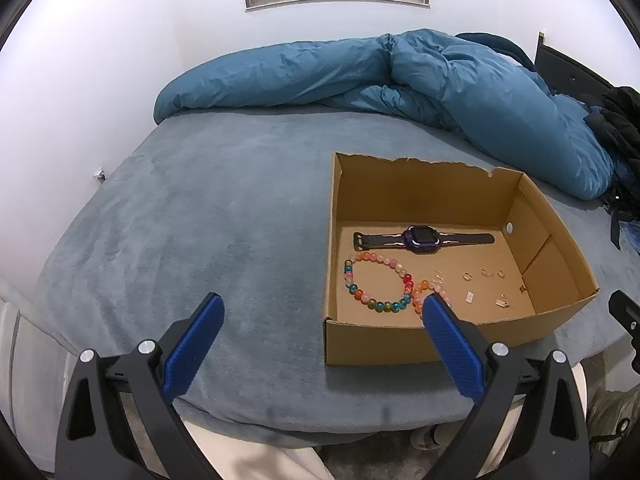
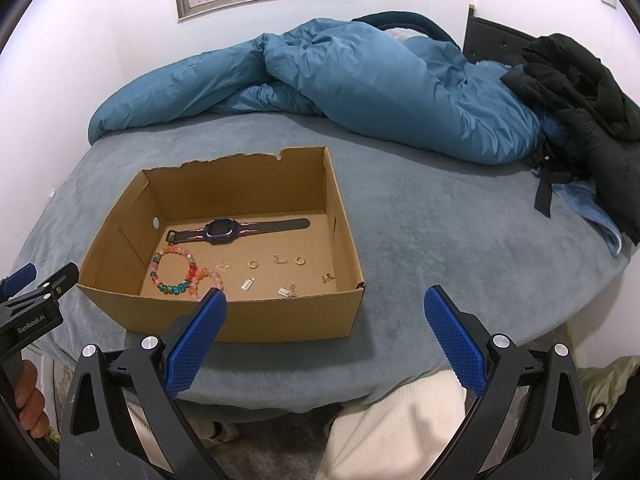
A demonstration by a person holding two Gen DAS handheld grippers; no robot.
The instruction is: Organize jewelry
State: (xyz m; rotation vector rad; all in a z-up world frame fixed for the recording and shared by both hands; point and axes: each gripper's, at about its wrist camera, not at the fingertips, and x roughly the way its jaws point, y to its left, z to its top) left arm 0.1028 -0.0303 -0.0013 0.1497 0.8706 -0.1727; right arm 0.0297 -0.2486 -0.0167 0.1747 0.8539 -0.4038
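Observation:
An open cardboard box (image 1: pixel 560 240) (image 2: pixel 344 312) sits on the bed near its front edge. Inside lie a purple watch (image 1: pixel 422 239) (image 2: pixel 218 231), a colourful bead bracelet (image 1: pixel 376 286) (image 2: pixel 174 270), a smaller pink-orange bead bracelet (image 1: pixel 420 290) (image 2: pixel 210 274), and several small gold rings and charms (image 1: pixel 468 276) (image 2: pixel 253 264). My left gripper (image 1: pixel 322 306) is open and empty, held in front of the box's left side. My right gripper (image 2: pixel 325 300) is open and empty, held in front of the box's right corner.
The bed has a grey-blue plush cover (image 1: pixel 200 220) (image 2: pixel 440 220). A crumpled blue duvet (image 1: pixel 400 80) (image 2: pixel 380 80) lies along the back. A black jacket (image 2: pixel 580 92) is at the right. The person's legs (image 2: pixel 392 420) are below the bed edge.

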